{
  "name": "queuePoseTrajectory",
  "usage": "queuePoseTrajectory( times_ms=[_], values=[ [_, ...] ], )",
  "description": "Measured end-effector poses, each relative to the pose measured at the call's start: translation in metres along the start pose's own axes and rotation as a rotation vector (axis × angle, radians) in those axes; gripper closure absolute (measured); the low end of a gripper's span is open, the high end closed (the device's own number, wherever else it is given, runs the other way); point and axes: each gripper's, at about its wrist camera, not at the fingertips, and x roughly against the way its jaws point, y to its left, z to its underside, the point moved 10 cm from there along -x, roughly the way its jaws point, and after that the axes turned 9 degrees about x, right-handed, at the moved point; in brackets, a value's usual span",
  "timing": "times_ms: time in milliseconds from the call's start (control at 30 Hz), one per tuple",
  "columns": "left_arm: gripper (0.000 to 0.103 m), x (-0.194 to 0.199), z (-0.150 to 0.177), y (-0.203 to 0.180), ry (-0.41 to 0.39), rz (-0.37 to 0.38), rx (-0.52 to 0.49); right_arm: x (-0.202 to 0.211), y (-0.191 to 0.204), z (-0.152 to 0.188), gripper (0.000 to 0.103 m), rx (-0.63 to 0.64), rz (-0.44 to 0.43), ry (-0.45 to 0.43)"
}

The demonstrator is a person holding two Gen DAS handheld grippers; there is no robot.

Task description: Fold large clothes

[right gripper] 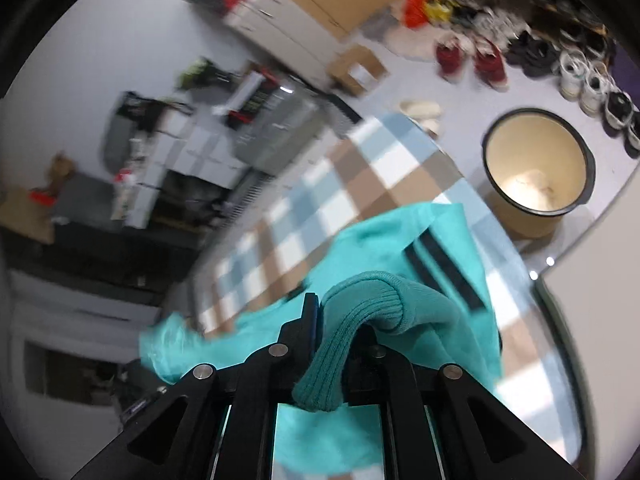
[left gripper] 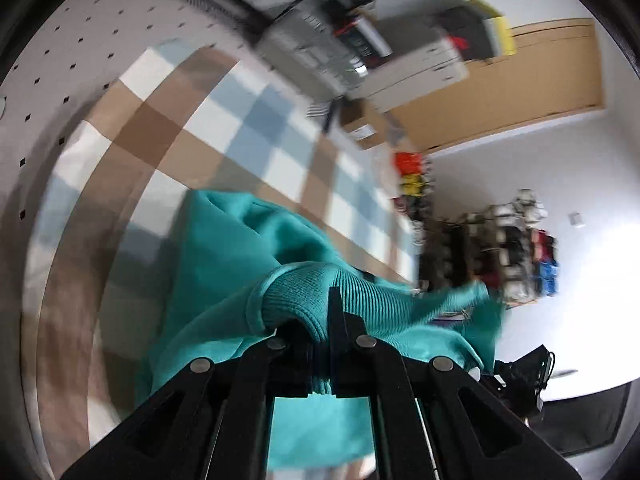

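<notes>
Teal garment (left gripper: pixel 224 264) over checked cloth (left gripper: pixel 168 128), right view adds bucket (right gripper: pixel 538 160)

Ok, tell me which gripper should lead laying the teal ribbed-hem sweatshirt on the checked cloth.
Probably left. The left gripper pinches the teal sweatshirt's ribbed hem directly above the checked cloth; the right gripper grips a bulkier ribbed roll near the cloth's edge.

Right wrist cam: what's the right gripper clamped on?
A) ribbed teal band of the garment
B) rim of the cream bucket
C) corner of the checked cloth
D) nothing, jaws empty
A: the right gripper is closed on the ribbed teal band of the teal garment, which drapes over the checked cloth; the cream bucket stands apart on the floor.
</notes>
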Motion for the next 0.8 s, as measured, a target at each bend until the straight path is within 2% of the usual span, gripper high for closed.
queuePoseTrajectory(
  times_ms=[100, 167, 267, 333, 400, 433, 467, 500, 533, 567, 600, 667, 733, 800],
  values=[
    [0.102, -0.035, -0.017, 0.015, 0.025, -0.037, 0.015, -0.067, -0.035, -0.008, 0.09, -0.079, 0.033, 0.111],
    [0.102, -0.049, -0.023, 0.019, 0.037, -0.074, 0.021, -0.096, -0.057, -0.005, 0.091, -0.113, 0.049, 0.152],
    [0.102, -0.069, -0.028, 0.027, 0.11, -0.102, 0.064, -0.119, -0.076, 0.005, 0.089, -0.176, -0.027, 0.241],
    [0.091, -0.076, -0.021, 0.033, 0.158, -0.123, 0.092, -0.117, -0.082, 0.004, 0.086, -0.19, -0.089, 0.253],
    [0.081, -0.072, -0.021, 0.027, 0.134, -0.12, 0.06, -0.104, -0.084, 0.0, 0.066, -0.176, -0.13, 0.243],
    [0.068, -0.065, -0.021, 0.024, 0.114, -0.126, 0.044, -0.095, -0.085, -0.001, 0.059, -0.17, -0.13, 0.229],
    [0.059, -0.057, -0.02, 0.02, 0.098, -0.124, 0.032, -0.082, -0.086, -0.005, 0.042, -0.159, -0.139, 0.198],
    [0.045, -0.051, -0.019, 0.017, 0.094, -0.114, 0.024, -0.07, -0.088, -0.008, 0.025, -0.14, -0.122, 0.171],
    [0.037, -0.045, -0.017, 0.014, 0.091, -0.115, 0.008, -0.06, -0.091, -0.011, 0.021, -0.12, -0.094, 0.138],
    [0.035, -0.037, -0.014, 0.012, 0.074, -0.144, -0.018, -0.043, -0.095, -0.016, 0.015, -0.075, -0.027, 0.076],
    [0.031, -0.03, -0.014, 0.009, 0.046, -0.188, -0.06, -0.03, -0.095, -0.017, 0.015, -0.009, 0.03, 0.038],
    [0.029, -0.023, -0.012, -0.001, 0.011, -0.248, -0.163, -0.019, -0.079, -0.015, 0.015, 0.139, 0.067, 0.007],
    [0.029, -0.024, -0.011, -0.015, 0.007, -0.293, -0.267, -0.01, -0.056, -0.008, 0.015, 0.336, 0.118, -0.029],
    [0.029, -0.028, -0.002, -0.026, 0.022, -0.3, -0.335, -0.012, -0.027, 0.007, 0.015, 0.579, 0.183, -0.048]
  ],
)
